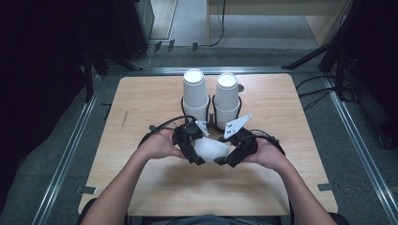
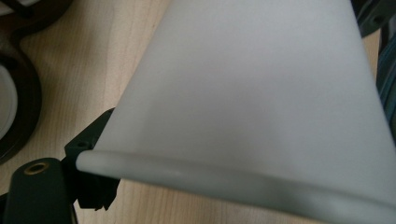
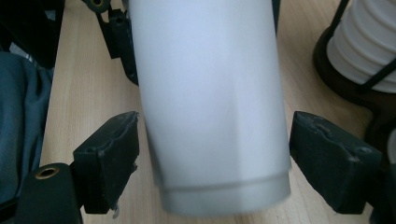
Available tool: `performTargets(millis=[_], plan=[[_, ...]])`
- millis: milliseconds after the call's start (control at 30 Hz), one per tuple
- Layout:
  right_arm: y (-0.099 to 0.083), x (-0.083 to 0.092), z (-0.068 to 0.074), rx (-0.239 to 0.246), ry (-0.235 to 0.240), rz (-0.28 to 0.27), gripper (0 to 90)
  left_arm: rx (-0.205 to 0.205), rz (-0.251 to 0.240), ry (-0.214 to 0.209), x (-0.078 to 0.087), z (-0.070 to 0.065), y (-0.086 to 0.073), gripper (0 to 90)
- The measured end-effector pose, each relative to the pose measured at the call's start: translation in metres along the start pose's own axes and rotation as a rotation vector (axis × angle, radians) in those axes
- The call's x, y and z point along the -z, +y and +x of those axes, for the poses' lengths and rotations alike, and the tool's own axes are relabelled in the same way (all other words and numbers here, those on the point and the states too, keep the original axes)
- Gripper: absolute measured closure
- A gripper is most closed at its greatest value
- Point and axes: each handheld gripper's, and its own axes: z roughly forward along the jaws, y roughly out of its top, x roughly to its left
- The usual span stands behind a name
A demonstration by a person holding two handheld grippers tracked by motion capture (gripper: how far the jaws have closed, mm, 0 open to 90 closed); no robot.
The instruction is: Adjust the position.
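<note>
White paper cup [image 1: 212, 150] lies level between both hands; left claw [image 1: 193, 149] grips its rim end; right claw [image 1: 231, 154] stands open around its base.

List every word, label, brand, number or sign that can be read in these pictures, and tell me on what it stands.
None: no readable text stands on anything here.
The white paper cup lying sideways between the left gripper and the right gripper is plain.
The two stacks of white paper cups in black wire holders carry no print.
The light wooden table is bare of marks.
</note>
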Motion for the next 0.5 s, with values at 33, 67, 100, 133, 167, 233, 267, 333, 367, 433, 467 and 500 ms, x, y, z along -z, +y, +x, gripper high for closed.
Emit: performTargets(millis=[33,67,100,133,167,233,267,333,367,433,467,500], plan=[[0.001,-0.002,0.001,-0.003,0.006,0.008,16.5,-0.003,0.004,-0.002,-0.002,-0.002,0.002,11.1],[0.001,-0.002,0.001,-0.003,0.006,0.008,16.5,-0.003,0.004,-0.002,-0.002,-0.002,0.002,11.1],[0.003,-0.007,0.002,0.004,0.014,0.020,16.5,-0.002,0.014,-0.010,-0.004,-0.004,0.004,11.1],[0.003,-0.007,0.002,0.004,0.014,0.020,16.5,-0.002,0.014,-0.010,-0.004,-0.004,0.004,11.1],[0.003,-0.009,0.002,0.015,0.014,0.021,16.5,-0.002,0.022,-0.007,-0.005,-0.005,0.005,11.1],[0.005,-0.013,0.003,0.022,0.019,0.030,16.4,-0.005,0.028,-0.005,-0.007,-0.007,0.007,11.0],[0.006,-0.014,0.003,0.027,0.021,0.032,17.6,-0.005,0.028,-0.005,-0.007,-0.007,0.007,10.8],[0.006,-0.015,0.004,0.035,0.027,0.038,20.6,0.000,0.028,-0.001,-0.007,-0.007,0.006,10.5],[0.006,-0.015,0.004,0.035,0.027,0.038,20.6,0.000,0.028,-0.001,-0.007,-0.007,0.006,10.5],[0.007,-0.015,0.005,0.043,0.020,0.038,21.3,-0.004,0.025,-0.003,-0.007,-0.006,0.006,10.5],[0.007,-0.014,0.005,0.046,0.020,0.037,21.4,-0.003,0.020,-0.004,-0.006,-0.006,0.006,10.1],[0.007,-0.014,0.005,0.046,0.020,0.037,21.4,-0.003,0.020,-0.004,-0.006,-0.006,0.006,9.9]])
